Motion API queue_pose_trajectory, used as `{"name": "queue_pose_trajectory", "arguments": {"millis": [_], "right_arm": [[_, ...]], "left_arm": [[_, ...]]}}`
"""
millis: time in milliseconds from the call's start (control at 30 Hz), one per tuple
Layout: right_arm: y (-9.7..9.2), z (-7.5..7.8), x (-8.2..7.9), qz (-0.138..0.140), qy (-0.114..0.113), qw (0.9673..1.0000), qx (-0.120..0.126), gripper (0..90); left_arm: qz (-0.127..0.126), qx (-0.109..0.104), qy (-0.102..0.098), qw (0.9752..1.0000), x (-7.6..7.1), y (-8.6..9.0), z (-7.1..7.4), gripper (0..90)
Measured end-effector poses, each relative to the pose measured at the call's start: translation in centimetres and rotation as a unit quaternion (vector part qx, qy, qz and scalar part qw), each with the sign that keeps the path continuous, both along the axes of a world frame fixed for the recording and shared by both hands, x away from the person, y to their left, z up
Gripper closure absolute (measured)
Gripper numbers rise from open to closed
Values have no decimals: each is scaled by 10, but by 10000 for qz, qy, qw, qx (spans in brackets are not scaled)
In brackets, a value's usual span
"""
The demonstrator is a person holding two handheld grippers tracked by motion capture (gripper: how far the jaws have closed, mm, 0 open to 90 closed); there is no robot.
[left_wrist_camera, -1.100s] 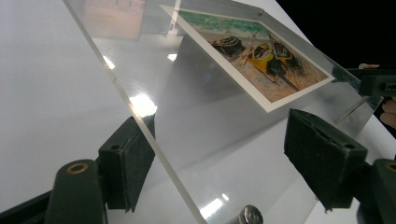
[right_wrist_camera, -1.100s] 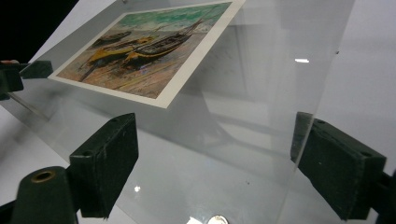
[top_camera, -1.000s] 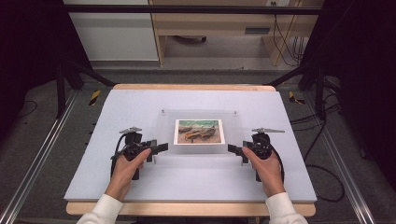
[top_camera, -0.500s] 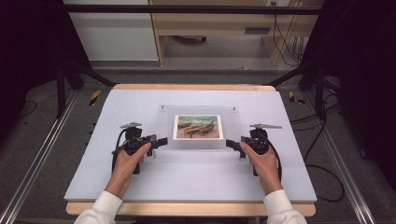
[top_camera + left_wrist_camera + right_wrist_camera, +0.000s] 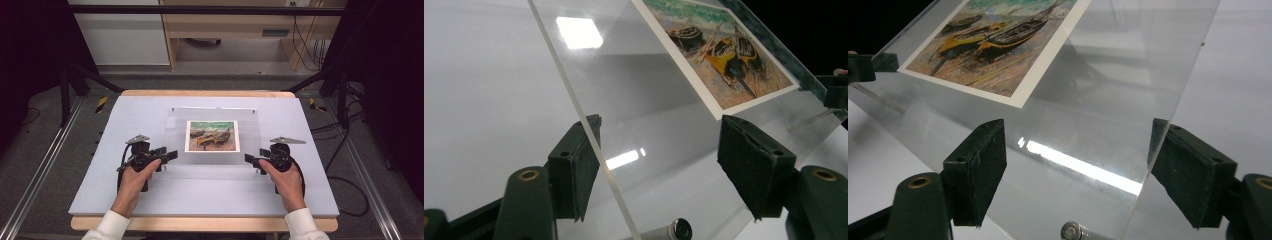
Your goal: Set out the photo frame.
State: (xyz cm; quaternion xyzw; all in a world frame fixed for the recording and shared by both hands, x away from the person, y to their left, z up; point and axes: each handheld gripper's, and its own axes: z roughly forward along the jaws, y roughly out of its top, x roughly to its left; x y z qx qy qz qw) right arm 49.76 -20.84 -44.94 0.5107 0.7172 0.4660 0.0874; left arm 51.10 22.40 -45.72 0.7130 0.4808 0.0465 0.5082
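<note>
Presently, a clear acrylic sheet [image 5: 215, 137] with a printed picture of boats [image 5: 212, 135] at its middle is lying on the white worktop [image 5: 150, 200], roughly centred between the two hands. In the high view the left hand-held gripper [image 5: 167, 156] is sitting just beside the sheet's near left corner, and the right hand-held gripper [image 5: 251, 160] is sitting just beside its near right corner, both pointing inward toward the sheet.

In the left gripper view the sheet's edge [image 5: 589, 135] is running up between the two black jaws of the left hand-held gripper [image 5: 659, 165]. One pad [image 5: 574, 170] is standing right at that edge; whether it is touching cannot be told. The other pad [image 5: 754, 165] is standing well apart from the first, over the sheet's face. The jaws have just been closing with the sheet between them, yet they are still spread and are not clamping it.

In the right gripper view the sheet's clear margin is lying between the jaws of the right hand-held gripper [image 5: 1078, 170]. One pad [image 5: 978, 165] is over the sheet, and the other pad [image 5: 1188, 170] is standing at or just past the sheet's edge. These jaws have likewise just been closing around the sheet, and a plain gap is remaining, so this hand-held gripper is not grasping it either.

The picture is lying farther along the sheet from both pairs of jaws.
</note>
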Motion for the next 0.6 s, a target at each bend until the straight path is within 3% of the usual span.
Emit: {"name": "queue_pose_trajectory", "arguments": {"millis": [167,333,600], "right_arm": [[2,2,-7,30,-120,9998,-174,245],[2,2,-12,44,-156,9997,-196,257],[2,5,-20,77,-245,9991,-346,287]], "left_arm": [[29,6,-38,10000,-7,1,1,354],[56,-8,-32,10000,-15,2,1,376],[56,186,-97,9998,-22,1,4,378]]}}
